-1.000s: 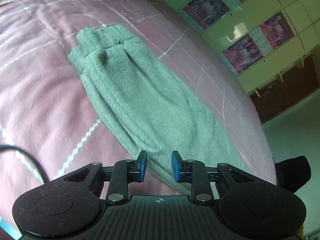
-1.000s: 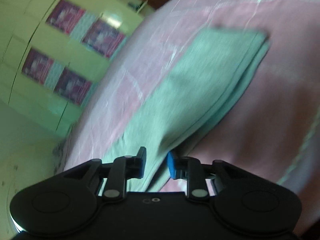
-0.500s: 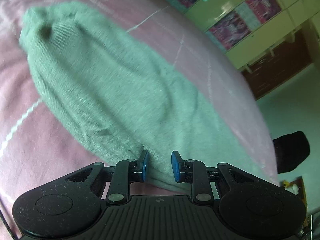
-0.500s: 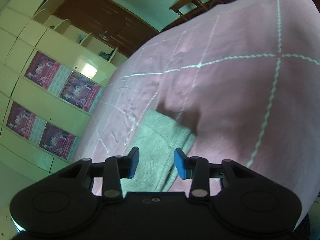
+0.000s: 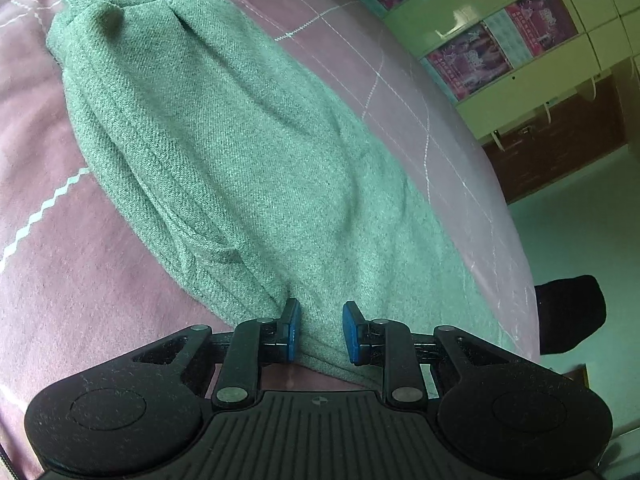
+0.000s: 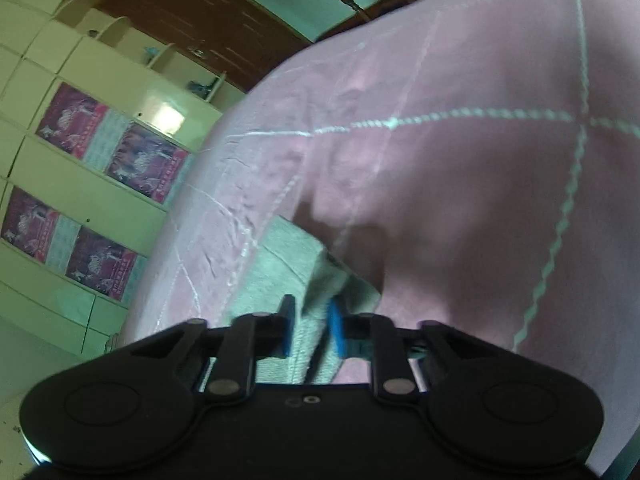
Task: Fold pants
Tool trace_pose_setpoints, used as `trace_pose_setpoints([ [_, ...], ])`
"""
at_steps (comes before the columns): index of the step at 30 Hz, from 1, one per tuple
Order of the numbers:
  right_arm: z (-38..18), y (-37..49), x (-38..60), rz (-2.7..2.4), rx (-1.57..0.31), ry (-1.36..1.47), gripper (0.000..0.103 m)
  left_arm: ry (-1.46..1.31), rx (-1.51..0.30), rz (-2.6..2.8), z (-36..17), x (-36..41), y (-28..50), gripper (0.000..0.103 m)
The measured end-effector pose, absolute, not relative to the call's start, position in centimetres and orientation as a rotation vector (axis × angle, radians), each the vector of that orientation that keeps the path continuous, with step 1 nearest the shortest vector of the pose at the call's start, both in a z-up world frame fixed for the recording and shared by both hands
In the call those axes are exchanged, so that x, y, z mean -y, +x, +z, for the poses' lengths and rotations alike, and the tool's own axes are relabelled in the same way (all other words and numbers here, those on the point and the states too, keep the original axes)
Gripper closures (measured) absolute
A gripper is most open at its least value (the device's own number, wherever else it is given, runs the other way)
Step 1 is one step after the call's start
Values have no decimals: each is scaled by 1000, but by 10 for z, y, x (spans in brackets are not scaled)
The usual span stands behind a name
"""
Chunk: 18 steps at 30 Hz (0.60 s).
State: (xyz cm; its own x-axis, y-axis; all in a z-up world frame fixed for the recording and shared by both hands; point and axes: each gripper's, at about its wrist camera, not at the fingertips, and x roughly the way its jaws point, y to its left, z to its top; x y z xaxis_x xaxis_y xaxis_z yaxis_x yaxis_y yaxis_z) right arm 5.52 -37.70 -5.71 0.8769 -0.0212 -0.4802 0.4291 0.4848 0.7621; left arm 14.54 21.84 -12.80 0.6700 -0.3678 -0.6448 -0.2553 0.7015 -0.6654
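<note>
Between the blue pads of your left hand-held gripper [image 5: 319, 332] lies the near edge of the green pants [image 5: 224, 152]; the jaws stand a narrow way apart with the cloth in the gap, and the left pad touches a raised fold. Whether they actually pinch the fabric, you cannot tell from this view. From there the pants stretch away from you as one long folded strip on the pink bedspread [image 5: 80, 280], with the gathered waistband end farthest off, near the top left. White zigzag stitching crosses the bedspread to the left of the pants. Past the bed's right edge sits a dark object [image 5: 570, 312] on the floor, and beyond it cream cabinets with purple posters [image 5: 504, 40].

At your right hand-held gripper [image 6: 311, 330] the jaws are also narrowly parted, with a corner of the pants [image 6: 280, 268] running between the pads; the blur hides whether it is clamped. Farther on, the bedspread [image 6: 460, 160] rises, then the cabinets [image 6: 100, 184].
</note>
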Motion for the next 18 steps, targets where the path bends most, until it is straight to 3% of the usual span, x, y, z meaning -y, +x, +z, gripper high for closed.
trace_pose_setpoints([
  [1,-56,51,380,-298,-421,1059,88,-818,-859,-73,-128,-219,145,78],
  [3,-57,39,383,-309,-382,1113,71,-816,-858,-76,-130,-220,148,78],
  [5,-63,32,384,-297,-374,1157,70,-817,-858,-78,-130,-220,148,78],
  [7,-71,32,383,-314,-420,1176,71,-816,-860,-78,-131,-220,148,78],
  [12,-88,41,376,-333,-501,1198,91,-815,-860,-84,-131,-220,148,78],
  [18,-89,59,373,-289,-536,1165,89,-816,-857,-86,-132,-221,147,78],
])
